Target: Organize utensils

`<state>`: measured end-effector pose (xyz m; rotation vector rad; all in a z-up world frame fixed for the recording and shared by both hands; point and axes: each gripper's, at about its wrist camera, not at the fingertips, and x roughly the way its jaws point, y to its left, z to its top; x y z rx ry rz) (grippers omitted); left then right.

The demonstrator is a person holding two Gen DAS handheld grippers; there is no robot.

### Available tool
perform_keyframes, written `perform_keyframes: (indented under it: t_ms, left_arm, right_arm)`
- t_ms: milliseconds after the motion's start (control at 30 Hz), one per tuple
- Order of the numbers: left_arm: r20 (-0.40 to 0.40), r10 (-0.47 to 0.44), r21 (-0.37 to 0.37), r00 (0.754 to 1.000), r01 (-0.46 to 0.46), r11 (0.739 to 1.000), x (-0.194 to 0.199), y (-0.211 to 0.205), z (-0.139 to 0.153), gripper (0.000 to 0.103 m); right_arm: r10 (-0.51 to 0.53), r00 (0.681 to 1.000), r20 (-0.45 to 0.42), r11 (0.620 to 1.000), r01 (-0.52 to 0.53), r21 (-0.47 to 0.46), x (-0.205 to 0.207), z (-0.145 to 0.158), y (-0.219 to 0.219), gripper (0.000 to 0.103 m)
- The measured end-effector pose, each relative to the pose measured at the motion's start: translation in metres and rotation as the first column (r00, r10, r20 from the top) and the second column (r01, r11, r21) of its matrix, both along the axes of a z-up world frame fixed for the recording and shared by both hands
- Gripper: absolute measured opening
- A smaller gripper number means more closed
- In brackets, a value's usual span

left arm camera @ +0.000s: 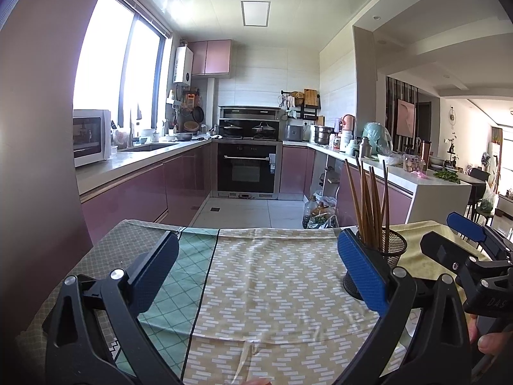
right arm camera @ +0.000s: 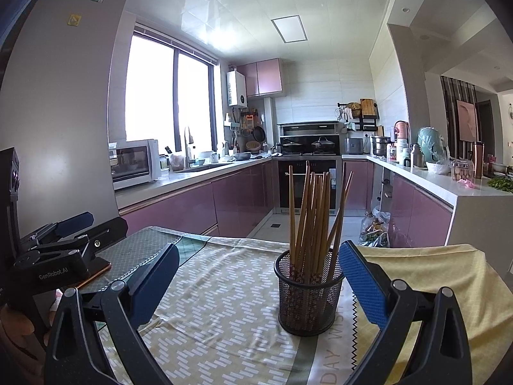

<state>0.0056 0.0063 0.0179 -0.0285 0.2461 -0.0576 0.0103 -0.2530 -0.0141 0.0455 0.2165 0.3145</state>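
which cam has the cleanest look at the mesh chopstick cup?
Right wrist. The mesh cup stands whole and unblocked between the open right tool's fingers, chopsticks upright inside. In the left wrist view the left tool's right finger covers much of the cup, leaving only part of it visible.

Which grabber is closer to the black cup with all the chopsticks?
Right. The right gripper has the mesh cup of chopsticks between its open fingers, near the right one. The left gripper sits further left; the cup is outside its right finger.
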Motion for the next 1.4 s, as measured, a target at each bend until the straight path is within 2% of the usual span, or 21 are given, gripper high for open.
perform_keyframes:
  t_ms: [1400]
  left_arm:
    - [-0.003, -0.005, -0.007, 1.000, 0.005, 1.000, 0.0000, -0.0048, 0.0047, 0.097]
  right_arm:
    - [-0.001, 1.000, -0.005, 1.000, 0.001, 0.008, 0.0013, -0.0019, 0.0005, 0.096]
